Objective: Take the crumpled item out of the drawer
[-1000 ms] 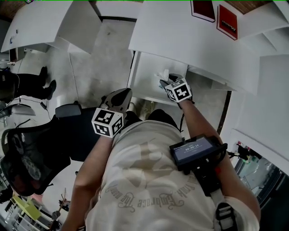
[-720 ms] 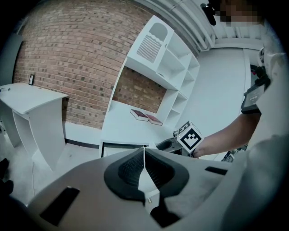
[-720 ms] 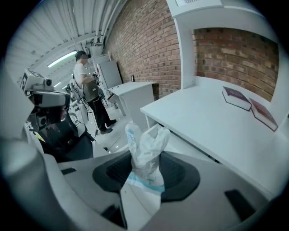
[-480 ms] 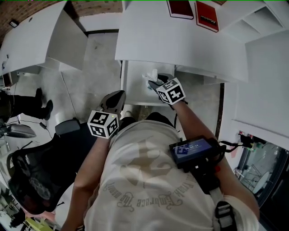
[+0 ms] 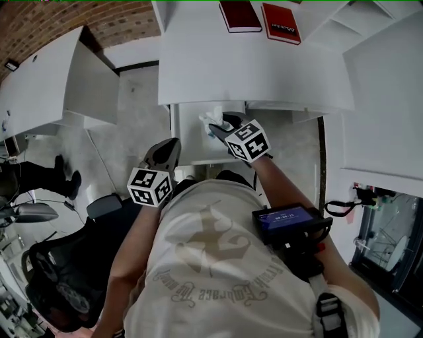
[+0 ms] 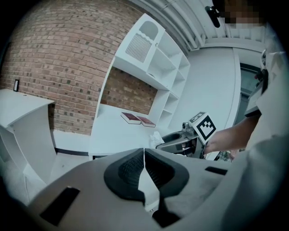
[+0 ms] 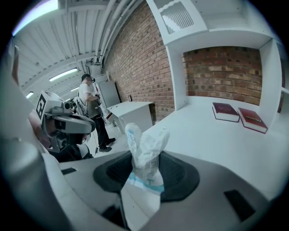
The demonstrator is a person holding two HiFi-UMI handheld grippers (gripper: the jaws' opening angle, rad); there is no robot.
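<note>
Pinching crumpled item [image 7: 146, 144], right claw [image 7: 145, 176], blue trim [image 7: 143, 184] unseen in head view

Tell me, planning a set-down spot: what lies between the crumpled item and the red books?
Only bare white desktop, shown in the right gripper view.

Head view looks down (others forward) — all share books [image 5: 240, 16].

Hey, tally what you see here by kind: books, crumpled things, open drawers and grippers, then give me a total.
red books: 2
crumpled item: 1
drawer, open: 1
Grippers, the left gripper and the right gripper: 2
Total: 6
</note>
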